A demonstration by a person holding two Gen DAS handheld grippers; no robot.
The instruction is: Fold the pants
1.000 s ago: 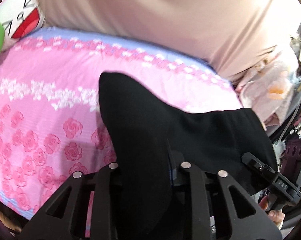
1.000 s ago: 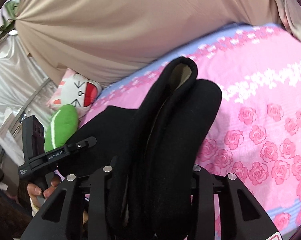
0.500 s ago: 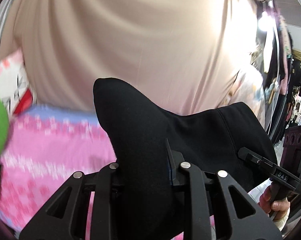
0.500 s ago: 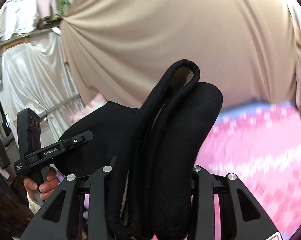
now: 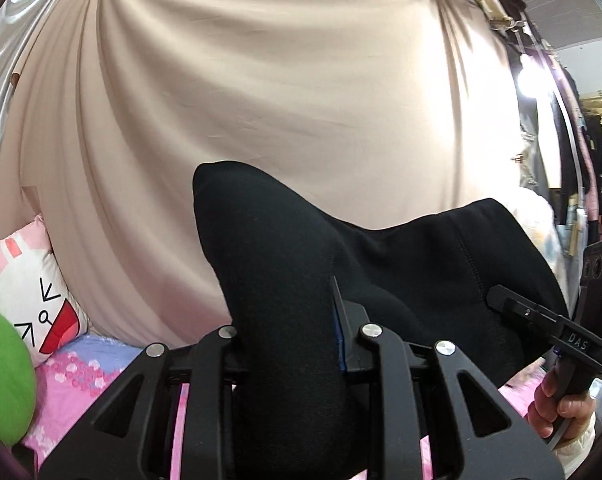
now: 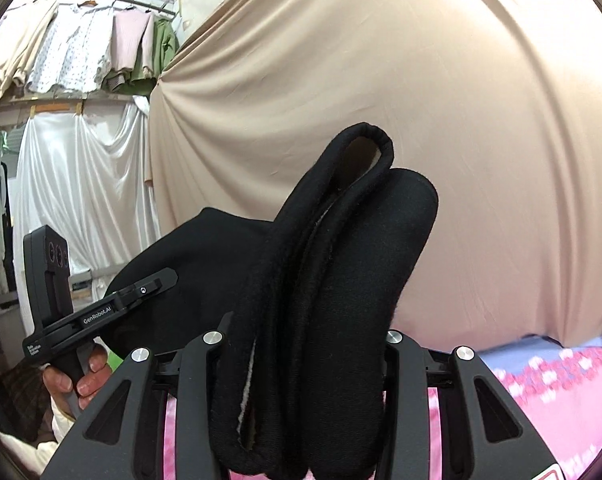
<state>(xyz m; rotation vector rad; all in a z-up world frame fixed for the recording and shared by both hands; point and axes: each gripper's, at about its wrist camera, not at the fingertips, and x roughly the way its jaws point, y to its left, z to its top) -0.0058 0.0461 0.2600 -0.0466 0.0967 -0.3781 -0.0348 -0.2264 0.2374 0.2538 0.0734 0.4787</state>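
Bed [image 5: 81, 392] under a pink rose-print cover

At the bed's head edge, where the cover turns blue, a white cartoon-face pillow [image 5: 25, 292] leans against the beige drape, a green cushion [image 5: 1, 376] just beside it.

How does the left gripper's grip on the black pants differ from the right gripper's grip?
The left gripper pinches one smooth bunch of the black pants; the right gripper clamps several stacked layers with rolled edges and pale lining showing. The left's jaws stand narrower than the right's. Both are shut on the same garment, which spans between them in front of a beige curtain.
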